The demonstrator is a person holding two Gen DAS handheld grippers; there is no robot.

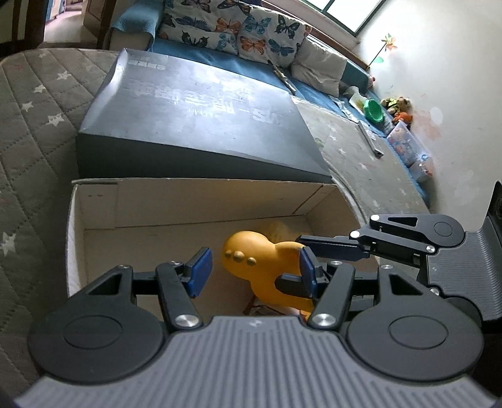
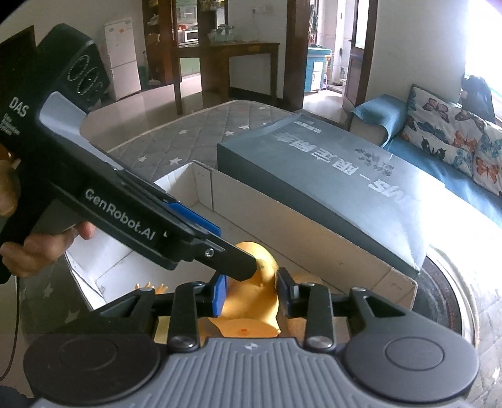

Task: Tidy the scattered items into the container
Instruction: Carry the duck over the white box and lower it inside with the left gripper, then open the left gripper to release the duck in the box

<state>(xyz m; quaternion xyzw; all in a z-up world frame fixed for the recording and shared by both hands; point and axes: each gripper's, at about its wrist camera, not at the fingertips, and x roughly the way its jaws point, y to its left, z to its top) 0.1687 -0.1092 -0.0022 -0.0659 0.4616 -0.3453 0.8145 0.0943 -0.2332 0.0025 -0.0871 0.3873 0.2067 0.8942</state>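
Note:
A yellow rubber toy [image 1: 251,254] with a round head hangs inside the open cardboard box [image 1: 188,183]. My left gripper [image 1: 254,273] has the toy between its blue pads and stands shut on it, though the left pad's contact is hard to see. My right gripper [image 1: 293,265] reaches in from the right and clamps the toy's neck. In the right wrist view the toy [image 2: 260,301] is squeezed between the right gripper's [image 2: 251,295] pads. There the left gripper [image 2: 251,265] comes in from the left with a fingertip on the toy's head.
A large dark grey flat box [image 1: 204,103] lies just behind the cardboard box [image 2: 313,238]. Both rest on a grey star-quilted mattress [image 1: 31,125]. A blue sofa with butterfly cushions [image 1: 235,28] stands beyond. A person's hand [image 2: 37,248] holds the left gripper's handle.

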